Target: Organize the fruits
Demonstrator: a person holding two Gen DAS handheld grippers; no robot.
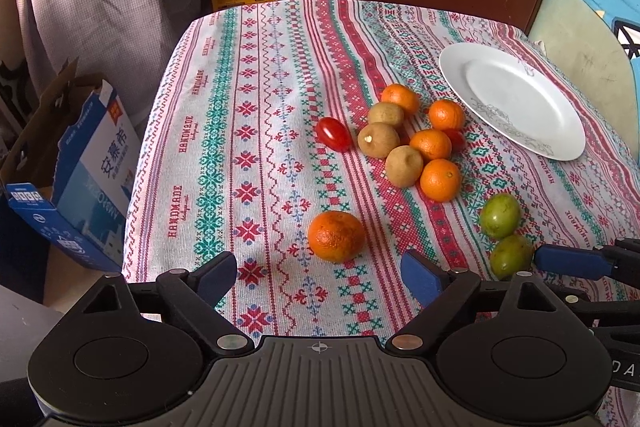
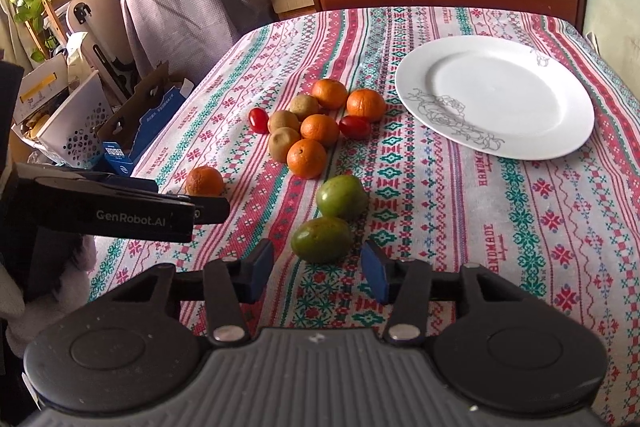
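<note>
Both tongs are wide open and hold nothing; the right tongs (image 2: 318,269) sit just before a green fruit (image 2: 321,239); the left tongs (image 1: 320,277) face an orange (image 1: 336,235); next comes closing and carrying to the plate (image 2: 560,131), it seems.

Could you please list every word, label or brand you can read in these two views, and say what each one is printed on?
"HANDMADE": repeated along the stripes of the tablecloth.
"GenRobot.AI": on the side of the left gripper, seen from the right wrist.
"安慕希": on the blue-and-white carton beside the table; its smaller print is too blurred to read.
"DA": partial letters on the right gripper at the frame edge.
The plate carries only a line drawing.
</note>
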